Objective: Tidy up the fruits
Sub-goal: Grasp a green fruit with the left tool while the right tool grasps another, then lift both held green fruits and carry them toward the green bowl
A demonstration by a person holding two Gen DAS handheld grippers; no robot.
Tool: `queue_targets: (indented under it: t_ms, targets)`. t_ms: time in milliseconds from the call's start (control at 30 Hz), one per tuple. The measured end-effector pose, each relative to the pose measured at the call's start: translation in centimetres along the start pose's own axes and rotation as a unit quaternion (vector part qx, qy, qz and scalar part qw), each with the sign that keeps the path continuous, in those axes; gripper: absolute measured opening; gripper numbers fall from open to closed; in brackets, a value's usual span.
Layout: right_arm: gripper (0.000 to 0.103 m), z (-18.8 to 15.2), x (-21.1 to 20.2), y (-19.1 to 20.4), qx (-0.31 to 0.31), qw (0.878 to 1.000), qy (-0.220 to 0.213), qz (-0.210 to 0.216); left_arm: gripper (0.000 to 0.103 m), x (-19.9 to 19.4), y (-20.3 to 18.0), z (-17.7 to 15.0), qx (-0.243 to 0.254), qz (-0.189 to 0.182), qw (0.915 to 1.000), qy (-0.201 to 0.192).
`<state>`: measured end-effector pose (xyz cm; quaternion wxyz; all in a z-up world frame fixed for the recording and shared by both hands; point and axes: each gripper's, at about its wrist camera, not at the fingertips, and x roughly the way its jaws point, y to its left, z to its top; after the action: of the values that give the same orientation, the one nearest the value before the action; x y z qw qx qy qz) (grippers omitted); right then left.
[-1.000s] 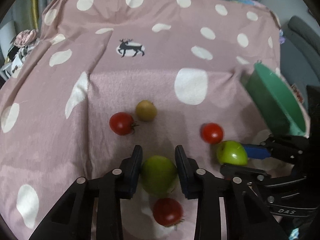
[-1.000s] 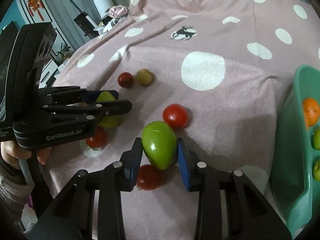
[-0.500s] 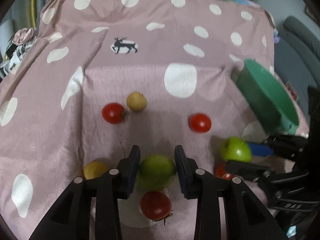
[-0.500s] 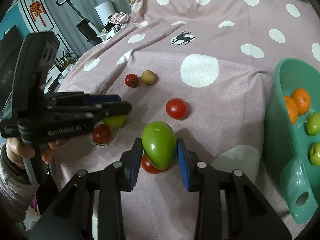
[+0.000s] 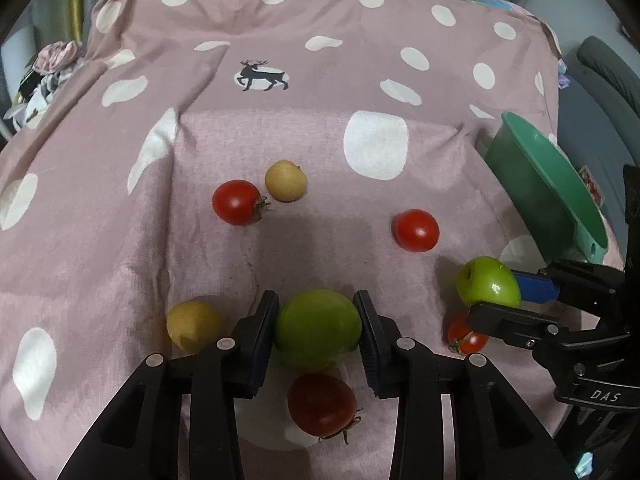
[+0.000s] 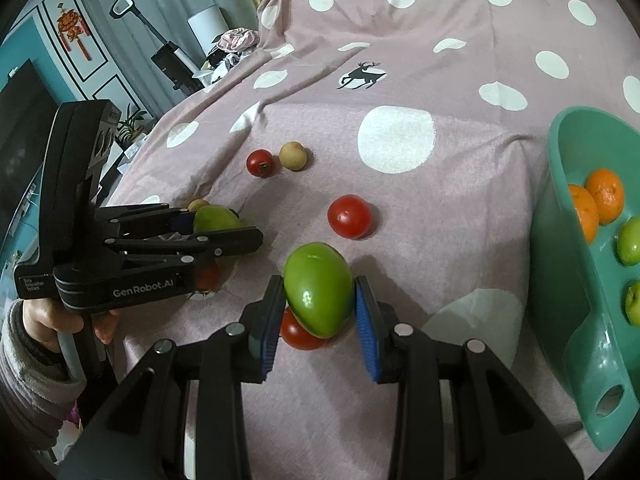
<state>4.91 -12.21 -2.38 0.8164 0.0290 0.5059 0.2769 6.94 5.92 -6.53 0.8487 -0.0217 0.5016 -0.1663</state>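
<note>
My left gripper (image 5: pixel 316 328) is shut on a round green fruit (image 5: pixel 318 326) and holds it above the pink spotted cloth (image 5: pixel 280 128); it also shows in the right wrist view (image 6: pixel 218 220). My right gripper (image 6: pixel 318 304) is shut on an oval green fruit (image 6: pixel 318 288), seen too in the left wrist view (image 5: pixel 488 282). A green basin (image 6: pixel 560 264) at the right holds two oranges (image 6: pixel 604 194) and green fruits (image 6: pixel 630 246). Red tomatoes (image 5: pixel 416 230) (image 5: pixel 236 202) (image 5: pixel 322 402) and yellow fruits (image 5: pixel 286 180) (image 5: pixel 192 324) lie on the cloth.
Another tomato (image 6: pixel 300 330) lies under my right gripper. The cloth drapes off the table at the left. A vacuum (image 6: pixel 168 52), a white bin (image 6: pixel 208 26) and a pile of clothes (image 6: pixel 236 40) stand behind the table at left. A grey chair (image 5: pixel 608 80) is at far right.
Both grippers have lifted and pulled back with their green fruits. The basin's inside and a yellow fruit at the lower left have come into view.
</note>
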Motion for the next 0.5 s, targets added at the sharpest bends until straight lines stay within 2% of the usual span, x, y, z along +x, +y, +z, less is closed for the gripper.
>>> queue_targets:
  t_ms: [500]
  targets:
    - [0.035, -1.1, -3.2, 0.3, 0.004, 1.0, -0.029, 0.009, 0.037, -3.6, -2.6, 0.2, 0.012, 0.024, 0.9989, -0.039]
